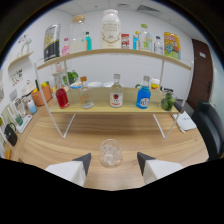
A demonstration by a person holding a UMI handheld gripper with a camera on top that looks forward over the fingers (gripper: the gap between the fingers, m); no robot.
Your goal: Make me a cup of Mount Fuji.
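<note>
Your gripper sits wide open at bottom center, with the glass standing between the fingers, gaps either side. Behind it a two-tier shelf holds a red bottle and blue bottle. Wooden table, white wall.

Open gripper low over a wooden surface, clear glass standing between its fingers with gaps either side, two-tier shelf beyond, red bottle, blue bottle
</note>
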